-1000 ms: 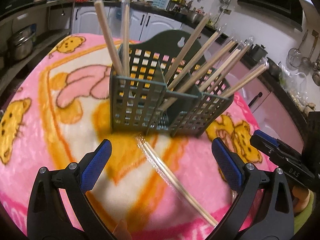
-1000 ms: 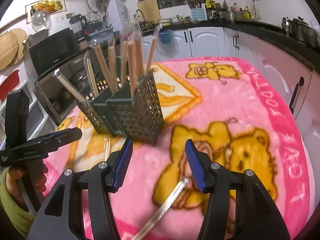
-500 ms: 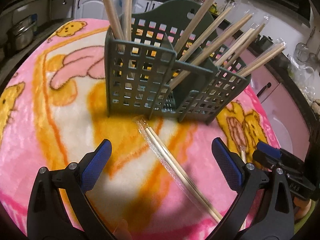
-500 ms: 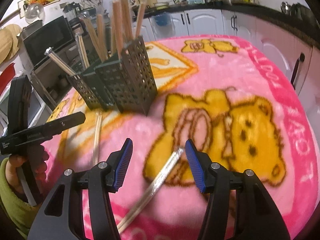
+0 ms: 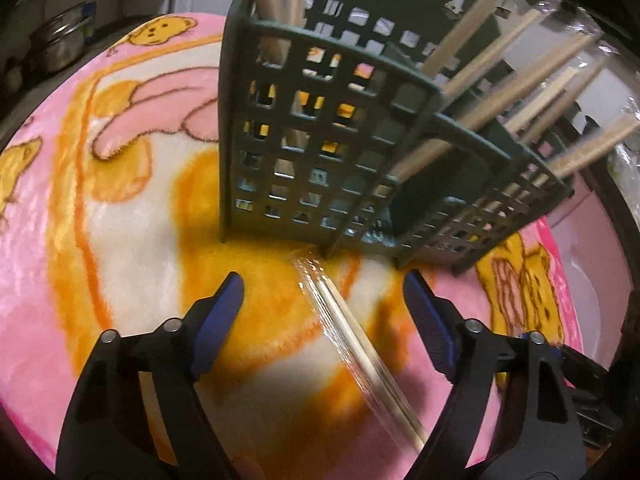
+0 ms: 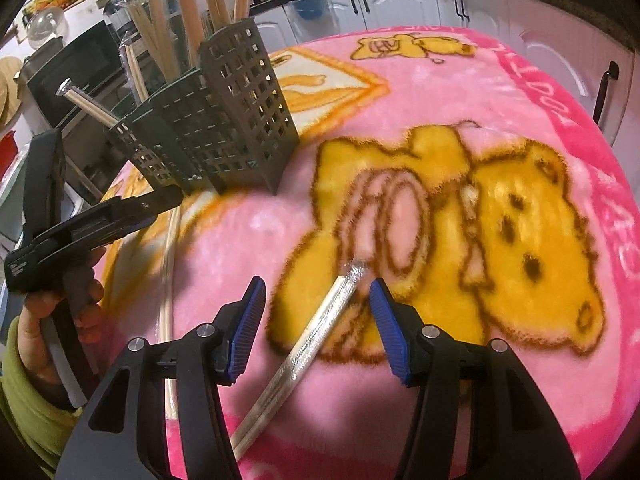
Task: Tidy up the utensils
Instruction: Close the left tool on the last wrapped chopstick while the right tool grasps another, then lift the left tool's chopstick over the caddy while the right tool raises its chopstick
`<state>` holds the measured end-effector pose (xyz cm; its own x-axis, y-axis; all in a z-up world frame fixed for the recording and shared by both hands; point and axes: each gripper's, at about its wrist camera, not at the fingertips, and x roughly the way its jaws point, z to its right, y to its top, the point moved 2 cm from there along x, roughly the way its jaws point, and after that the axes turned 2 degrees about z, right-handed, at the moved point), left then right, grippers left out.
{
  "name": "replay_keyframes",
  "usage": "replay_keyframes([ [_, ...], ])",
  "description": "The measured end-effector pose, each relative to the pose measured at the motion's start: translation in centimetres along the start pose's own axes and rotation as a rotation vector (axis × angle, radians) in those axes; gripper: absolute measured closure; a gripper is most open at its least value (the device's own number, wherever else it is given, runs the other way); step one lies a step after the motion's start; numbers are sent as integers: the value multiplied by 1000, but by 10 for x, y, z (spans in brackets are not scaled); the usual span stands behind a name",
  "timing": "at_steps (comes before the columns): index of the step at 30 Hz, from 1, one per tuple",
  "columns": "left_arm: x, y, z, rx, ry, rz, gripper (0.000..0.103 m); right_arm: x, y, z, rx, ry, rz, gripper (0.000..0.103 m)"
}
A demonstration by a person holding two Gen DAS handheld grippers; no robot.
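A dark green perforated utensil holder (image 5: 320, 152) stands on the pink blanket and holds several plastic-wrapped wooden chopstick pairs (image 5: 500, 92); it also shows in the right wrist view (image 6: 224, 128). My left gripper (image 5: 324, 300) is open, low over a wrapped chopstick pair (image 5: 352, 344) that lies between its jaws, just in front of the holder. My right gripper (image 6: 318, 300) is open around another wrapped chopstick pair (image 6: 320, 332) lying on the bear print. The left gripper's body (image 6: 92, 224) shows at the left of the right wrist view.
A pink blanket with yellow bears (image 6: 520, 220) covers the table. Kitchen counters, white cabinets (image 6: 400, 4) and a microwave (image 6: 68, 76) stand around it. The table's edge falls away at right (image 6: 616, 128). A pot (image 5: 60, 44) sits on the far left shelf.
Both grippers have dropped lower and moved forward. The left one has closed in on the holder and its loose chopsticks; the right one now straddles its chopstick pair's tip.
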<state>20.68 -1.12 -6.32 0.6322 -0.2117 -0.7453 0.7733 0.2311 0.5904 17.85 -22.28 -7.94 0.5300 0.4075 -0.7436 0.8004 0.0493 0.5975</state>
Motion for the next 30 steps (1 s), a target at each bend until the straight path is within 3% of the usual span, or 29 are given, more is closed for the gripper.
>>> replay_keyframes([
  [4, 4, 1, 1, 12, 33, 6, 41, 4, 2, 0, 1, -2, -2, 57],
  [8, 7, 3, 2, 57, 108, 14, 62, 7, 2, -4, -21, 0, -8, 64],
  [14, 5, 3, -2, 80, 128, 16, 75, 12, 3, -14, -67, -14, -15, 77],
  [16, 5, 4, -6, 75, 126, 15, 78, 13, 3, -19, -96, -23, -16, 84],
  [24, -4, 2, -33, 13, 65, -1, 91, 18, 5, -38, -152, 8, -19, 95],
  [30, -12, 1, -44, -16, 25, -7, 97, 16, 8, -50, -177, 38, -5, 96],
])
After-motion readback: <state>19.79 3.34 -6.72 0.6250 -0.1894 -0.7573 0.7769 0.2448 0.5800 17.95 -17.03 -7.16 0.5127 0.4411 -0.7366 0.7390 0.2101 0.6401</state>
